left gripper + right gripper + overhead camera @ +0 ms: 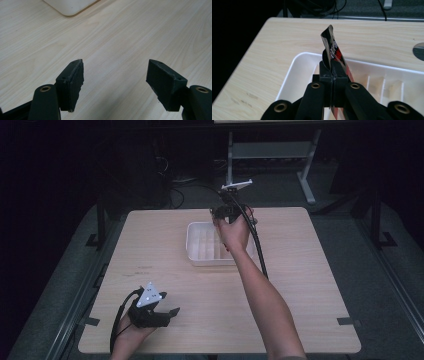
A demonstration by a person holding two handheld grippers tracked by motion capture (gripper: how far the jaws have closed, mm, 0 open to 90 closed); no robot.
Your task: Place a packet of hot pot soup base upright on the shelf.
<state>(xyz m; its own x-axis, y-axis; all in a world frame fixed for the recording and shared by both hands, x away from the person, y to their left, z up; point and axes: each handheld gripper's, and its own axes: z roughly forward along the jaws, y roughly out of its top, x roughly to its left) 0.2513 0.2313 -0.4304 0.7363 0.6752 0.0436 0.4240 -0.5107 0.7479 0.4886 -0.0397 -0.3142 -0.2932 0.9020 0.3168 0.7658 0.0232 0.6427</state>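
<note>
A thin packet (332,47) printed in black, red and white stands upright between the pads of my right gripper (332,68), which is shut on it. That gripper (223,212) hangs over the far edge of a white divided tray (197,251), whose compartments (387,87) look bare in the right gripper view. Near the table's front left, my left gripper (167,312) is low over the wood. Its jaws are wide open (115,72), with nothing between them. One rounded corner of the tray (70,6) lies ahead of it.
The light wooden table (165,235) ends in a dark floor on all sides. A grey round insert (419,51) sits in the tabletop beyond the tray. Cables and a grey desk frame (270,150) lie on the floor behind the table.
</note>
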